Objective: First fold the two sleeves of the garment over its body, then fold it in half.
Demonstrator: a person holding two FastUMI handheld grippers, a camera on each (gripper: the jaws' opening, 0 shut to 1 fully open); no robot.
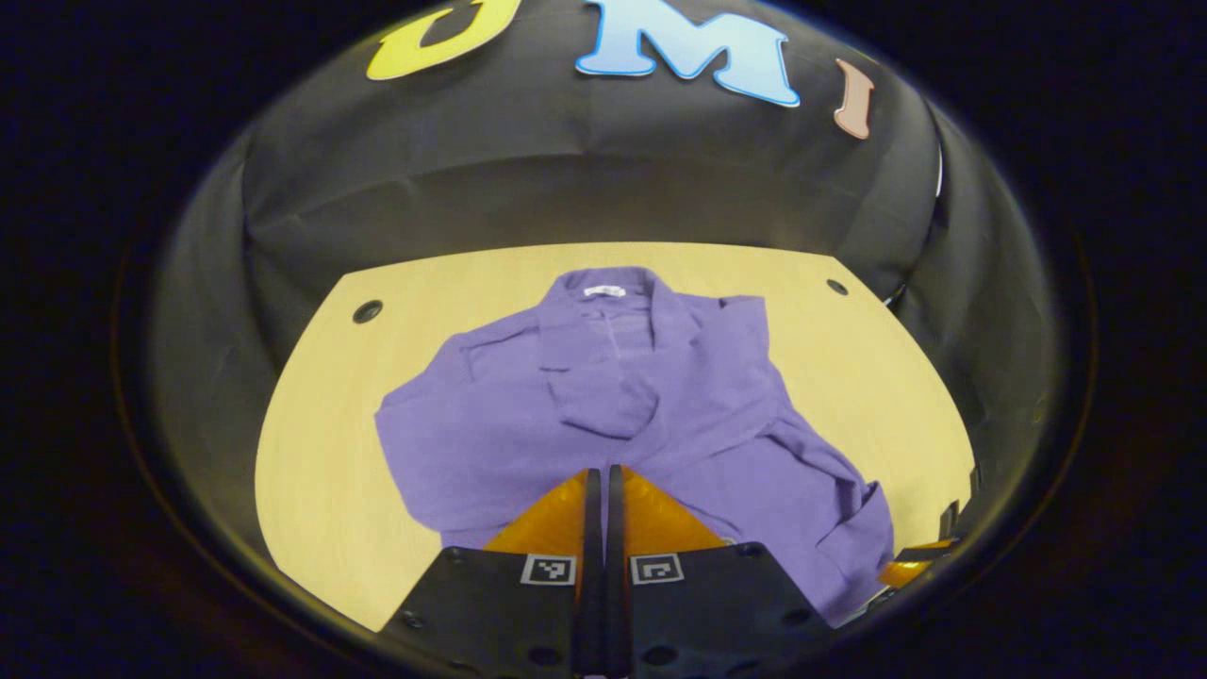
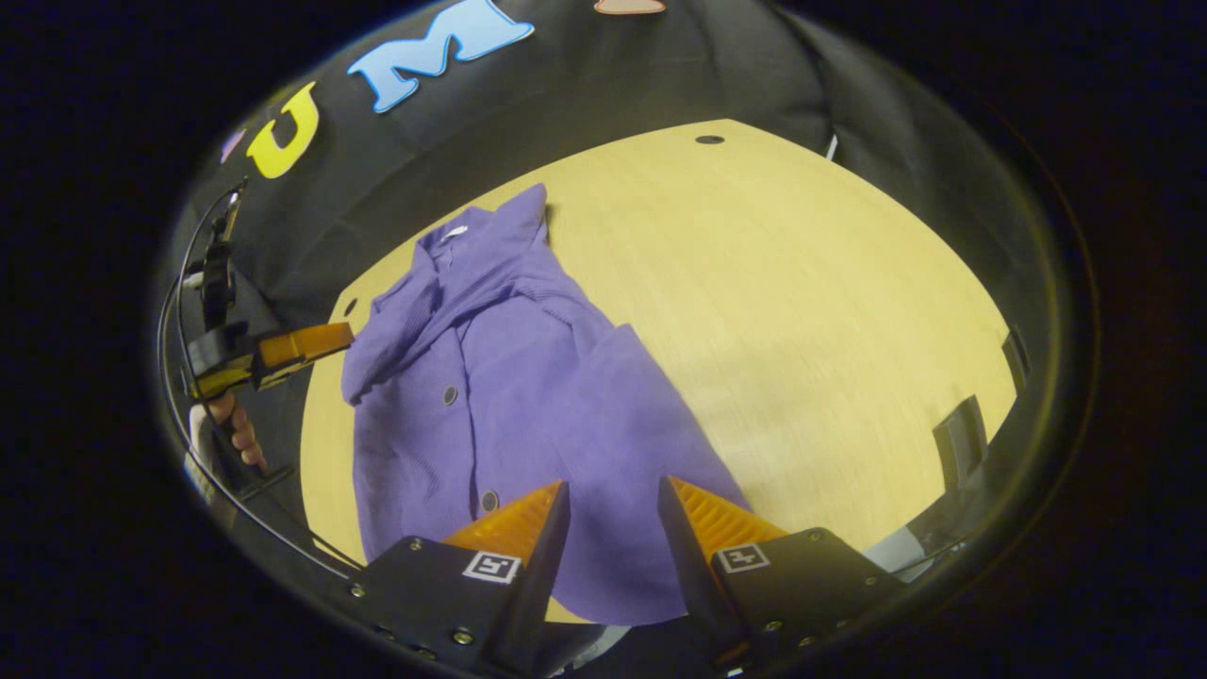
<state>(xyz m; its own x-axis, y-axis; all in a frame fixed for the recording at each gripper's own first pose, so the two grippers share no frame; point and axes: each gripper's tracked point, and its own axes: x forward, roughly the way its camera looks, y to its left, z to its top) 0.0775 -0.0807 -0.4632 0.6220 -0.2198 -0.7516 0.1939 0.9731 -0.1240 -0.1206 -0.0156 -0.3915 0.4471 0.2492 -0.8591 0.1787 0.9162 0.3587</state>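
Garment (image 1: pixel 603 415) rumpled on table (image 2: pixel 801 311), sleeves seemingly folded in.

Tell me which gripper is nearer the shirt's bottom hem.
Right. The right gripper hangs open just over the purple shirt's hem; the left gripper sits off by the collar side.

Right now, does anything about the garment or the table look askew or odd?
The purple shirt lies crooked on the wooden table, rumpled rather than flat. Its sleeve nearest the right gripper trails off bunched toward the table edge. The left gripper is shut, holding nothing. No damage or spill shows.
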